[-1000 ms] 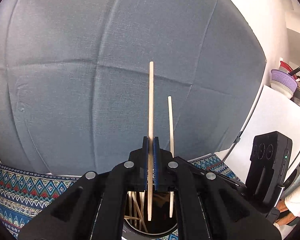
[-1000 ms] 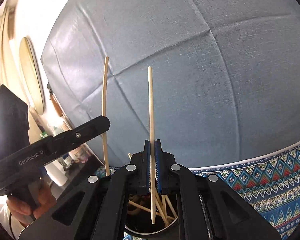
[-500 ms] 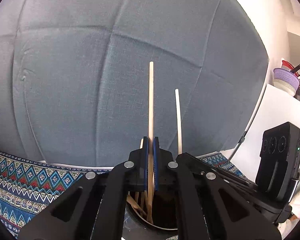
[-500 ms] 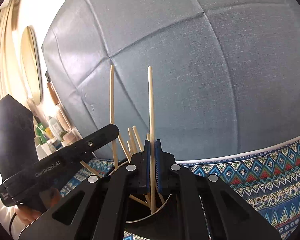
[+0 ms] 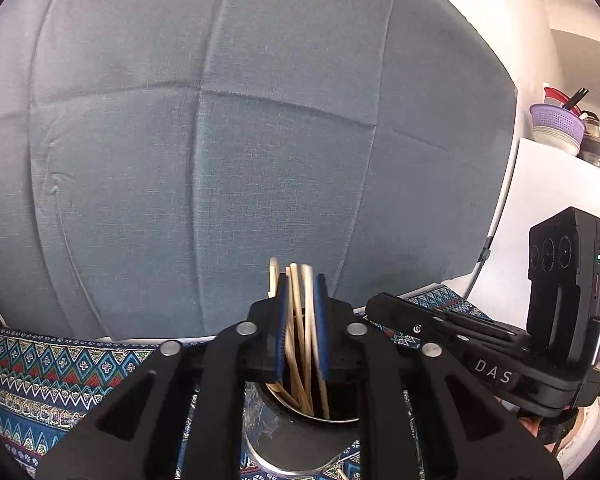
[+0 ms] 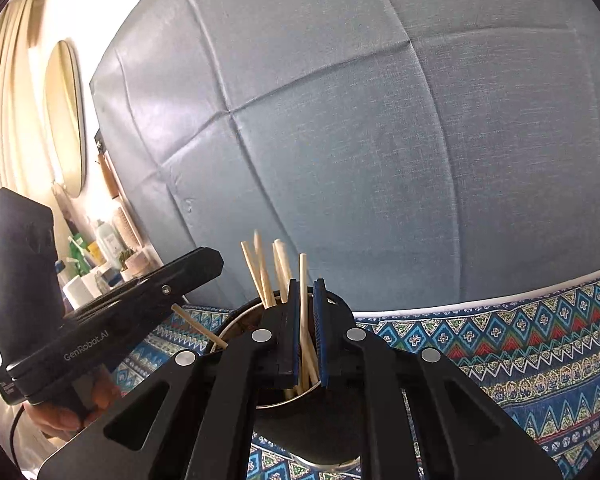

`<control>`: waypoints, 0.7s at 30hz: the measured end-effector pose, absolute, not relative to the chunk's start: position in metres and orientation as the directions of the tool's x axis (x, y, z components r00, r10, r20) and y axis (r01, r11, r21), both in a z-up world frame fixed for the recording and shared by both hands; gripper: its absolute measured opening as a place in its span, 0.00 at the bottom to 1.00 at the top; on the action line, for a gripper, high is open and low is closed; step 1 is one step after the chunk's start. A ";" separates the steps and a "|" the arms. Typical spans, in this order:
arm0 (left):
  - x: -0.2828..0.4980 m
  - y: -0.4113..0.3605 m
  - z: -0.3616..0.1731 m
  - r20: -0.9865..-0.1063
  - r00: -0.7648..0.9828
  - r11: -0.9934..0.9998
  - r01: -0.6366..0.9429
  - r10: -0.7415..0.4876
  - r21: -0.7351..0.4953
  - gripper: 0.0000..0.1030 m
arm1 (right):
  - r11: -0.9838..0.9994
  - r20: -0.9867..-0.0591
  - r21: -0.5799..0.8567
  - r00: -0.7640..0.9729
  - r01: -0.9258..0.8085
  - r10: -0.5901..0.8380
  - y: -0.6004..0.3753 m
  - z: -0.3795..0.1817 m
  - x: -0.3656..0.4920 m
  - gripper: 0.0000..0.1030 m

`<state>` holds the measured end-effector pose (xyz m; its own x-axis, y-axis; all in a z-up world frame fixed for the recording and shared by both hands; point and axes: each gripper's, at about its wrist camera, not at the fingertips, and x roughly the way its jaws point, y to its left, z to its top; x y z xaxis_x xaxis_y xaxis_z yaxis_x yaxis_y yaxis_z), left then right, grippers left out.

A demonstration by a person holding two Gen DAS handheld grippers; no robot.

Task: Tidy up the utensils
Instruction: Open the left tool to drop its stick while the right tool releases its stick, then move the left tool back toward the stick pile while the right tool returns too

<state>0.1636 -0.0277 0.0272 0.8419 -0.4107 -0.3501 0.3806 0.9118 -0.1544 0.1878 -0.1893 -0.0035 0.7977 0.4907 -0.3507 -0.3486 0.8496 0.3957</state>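
A creased grey-blue fabric backdrop point(image 5: 260, 140) fills most of both views, standing behind a patterned blue cloth point(image 6: 520, 340) that covers the surface. On that cloth sits a round metal holder point(image 5: 284, 444), the landmark here, with a bundle of pale wooden chopsticks point(image 6: 278, 268) leaning inside it, their tips fanning above its rim.

The left gripper point(image 5: 300, 320) hangs directly over the holder, its blue-padded jaws opening; several chopsticks stand in the gap between them (1 is motion-blurred), and the pads do not appear to press on any. The right gripper point(image 6: 305, 328) is also right above the holder, its jaws parted a little and opening, with 1 chopstick point(image 6: 303, 304) upright between them, seemingly free of the pads.

Each gripper's black body blocks much of the holder's mouth from its own camera. Left of the holder, in the right wrist view, a hand point(image 6: 68, 408) grips the other tool's handle, and beyond it are an oval mirror point(image 6: 66, 116) and bottles point(image 6: 100, 248) on a shelf. Right of the holder, in the left wrist view, a purple colander point(image 5: 556, 124) sits stacked on bowls.
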 end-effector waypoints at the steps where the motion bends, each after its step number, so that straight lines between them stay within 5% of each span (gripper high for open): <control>1: 0.161 -0.025 0.029 -0.345 0.847 0.915 0.373 -0.404 -0.155 0.36 | 0.852 -0.353 0.395 0.799 -0.344 0.486 -0.190 -0.002 0.186 0.09; 10: 0.136 0.006 0.052 -0.332 0.880 0.940 0.302 -0.338 -0.157 0.75 | 0.896 -0.357 0.364 0.850 -0.256 0.388 -0.217 0.010 0.150 0.47; 15: 0.122 0.015 0.053 -0.367 0.876 0.949 0.280 -0.314 -0.143 0.94 | 0.909 -0.388 0.350 0.848 -0.227 0.361 -0.225 0.013 0.136 0.82; 21: 0.117 0.023 0.036 -0.475 0.832 0.956 0.223 -0.287 -0.188 0.95 | 0.926 -0.502 0.333 0.797 -0.178 0.334 -0.223 0.002 0.137 0.86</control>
